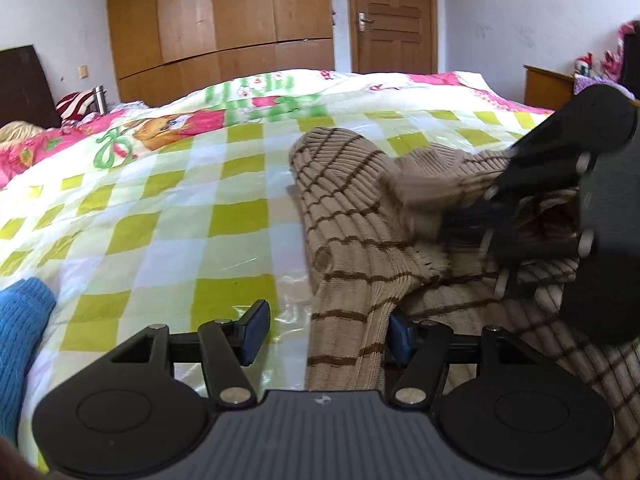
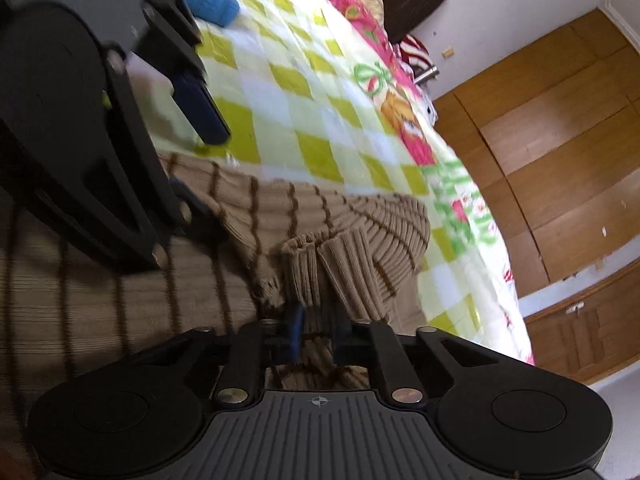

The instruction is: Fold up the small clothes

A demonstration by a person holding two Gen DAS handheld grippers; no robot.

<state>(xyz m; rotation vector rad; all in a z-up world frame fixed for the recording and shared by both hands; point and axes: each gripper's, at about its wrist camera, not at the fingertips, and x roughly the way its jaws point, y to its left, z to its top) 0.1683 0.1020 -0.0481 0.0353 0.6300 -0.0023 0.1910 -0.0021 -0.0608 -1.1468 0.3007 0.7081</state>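
Lying on checked bedspread: tan striped sweater, part folded. Right gripper closed on sweater's ribbed cuff. Left gripper wide, sleeve between its fingers, unpinched. Blue knit left of sweater; wardrobe beyond it.

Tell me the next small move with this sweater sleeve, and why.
Probably carry the cuff across onto the sweater body and let go. The right gripper is shut on the cuff with the sleeve bunched up, while the left gripper is open around the sweater's edge, not pinching it.
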